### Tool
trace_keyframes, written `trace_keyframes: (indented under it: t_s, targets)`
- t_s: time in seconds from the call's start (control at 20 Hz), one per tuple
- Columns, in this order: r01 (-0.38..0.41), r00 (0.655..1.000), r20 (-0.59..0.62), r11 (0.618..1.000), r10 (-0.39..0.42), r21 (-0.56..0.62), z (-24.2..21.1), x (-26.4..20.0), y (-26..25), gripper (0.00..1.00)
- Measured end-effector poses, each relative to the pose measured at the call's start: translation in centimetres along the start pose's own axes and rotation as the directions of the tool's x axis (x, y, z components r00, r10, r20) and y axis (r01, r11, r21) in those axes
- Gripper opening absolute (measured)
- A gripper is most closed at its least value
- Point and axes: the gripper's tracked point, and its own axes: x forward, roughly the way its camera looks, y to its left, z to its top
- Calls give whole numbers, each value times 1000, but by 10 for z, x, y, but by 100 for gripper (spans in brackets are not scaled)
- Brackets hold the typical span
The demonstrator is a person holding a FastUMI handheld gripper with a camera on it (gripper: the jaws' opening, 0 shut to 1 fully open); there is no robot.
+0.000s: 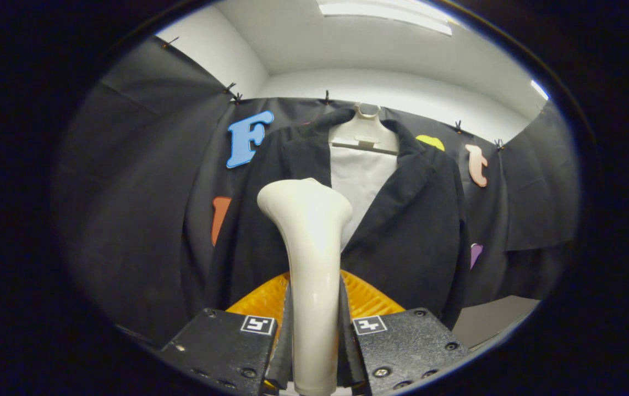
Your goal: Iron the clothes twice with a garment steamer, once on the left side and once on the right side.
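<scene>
1. Both fingers (288,335) of the gripper (314,341) press on one cream steamer (310,258), jaws nearly closed around its handle.
2. One dark jacket (419,220) hangs just beyond on one pale hanger (365,132); whether the steamer head touches it is unclear.
3. Open wall cloth (143,209) flanks both jacket edges.

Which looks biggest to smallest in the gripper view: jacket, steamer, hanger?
1. Dark jacket, hung beyond the fingers.
2. White garment steamer, clamped in the hand-held gripper; its nearness to the camera inflates it.
3. White hanger, at the jacket's collar.
</scene>
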Motion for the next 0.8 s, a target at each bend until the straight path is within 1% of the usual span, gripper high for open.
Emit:
trace_keyframes:
  t_s: [0.4,0.8]
  targets:
    - [-6,996,-84,1000,6,1,-37,-7,1,38]
    - [-52,989,-143,998,47,-35,-74,-17,13,38]
